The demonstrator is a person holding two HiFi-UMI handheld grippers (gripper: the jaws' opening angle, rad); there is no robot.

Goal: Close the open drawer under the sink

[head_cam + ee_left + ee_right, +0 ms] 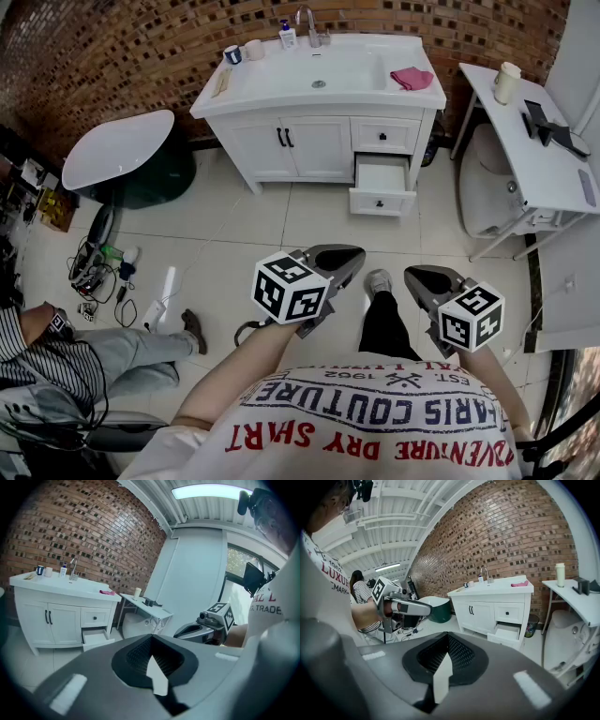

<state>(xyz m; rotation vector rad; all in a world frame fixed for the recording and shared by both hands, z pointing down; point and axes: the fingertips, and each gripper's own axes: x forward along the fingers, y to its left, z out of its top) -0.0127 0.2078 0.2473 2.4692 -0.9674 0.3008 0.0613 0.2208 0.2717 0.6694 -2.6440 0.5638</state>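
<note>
Jaws are sitting pressed together, gripping nothing, on the left gripper (349, 257) and right gripper (419, 277), because the pulled-out white wooden drawer (381, 199) is lying well ahead of them.

Back wall: brown brick wall (122, 47).
Side wall: plain pale wall (192, 573).
Floor: glossy pale tiles (244, 234), dark joints.
Furniture: white side table (534, 159) by the floor's right edge; oval white tub (117, 148) with dark base toward its left.
Window: dark-framed window (234, 564), greenery outside.
Light: lit ceiling strip lamp (208, 491).
</note>
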